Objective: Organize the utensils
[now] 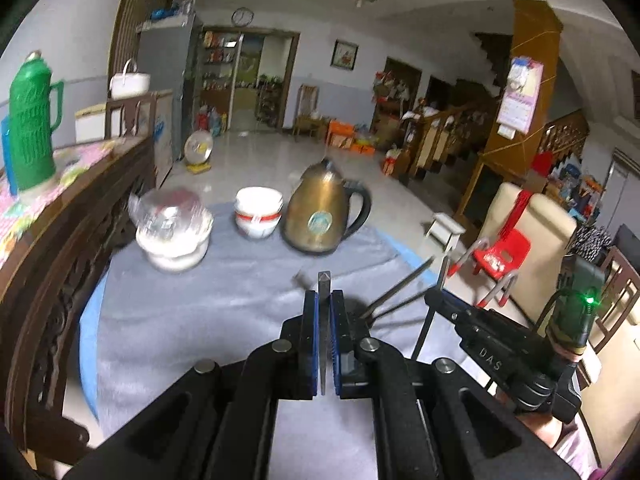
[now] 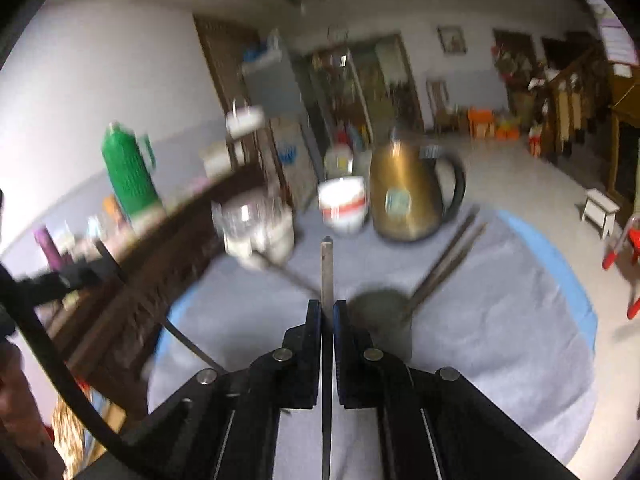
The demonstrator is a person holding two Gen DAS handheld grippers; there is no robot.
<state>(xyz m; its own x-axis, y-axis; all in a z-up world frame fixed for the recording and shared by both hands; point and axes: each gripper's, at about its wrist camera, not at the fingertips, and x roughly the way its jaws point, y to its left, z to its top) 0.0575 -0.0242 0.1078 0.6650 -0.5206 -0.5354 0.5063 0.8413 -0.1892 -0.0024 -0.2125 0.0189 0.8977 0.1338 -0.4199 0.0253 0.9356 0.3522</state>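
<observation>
In the left wrist view my left gripper [image 1: 323,298] is shut on a thin flat metal utensil [image 1: 323,282] that stands edge-on between the blue pads. Just behind its right finger sits a dark utensil holder [image 1: 356,312] with two chopsticks [image 1: 400,290] leaning out to the right. My right gripper [image 1: 435,297] is at the right, holding a thin dark utensil upright. In the blurred right wrist view my right gripper [image 2: 328,306] is shut on a flat metal handle [image 2: 327,264]. The holder [image 2: 380,308] and chopsticks [image 2: 448,260] lie just ahead on the grey cloth [image 2: 500,320].
A brass kettle [image 1: 320,216], stacked white bowls with a red band [image 1: 258,216] and plastic-wrapped bowls [image 1: 174,228] stand at the table's far side. A dark wooden sideboard [image 1: 80,220] with a green thermos [image 1: 32,120] borders the left. A red chair [image 1: 502,252] stands to the right.
</observation>
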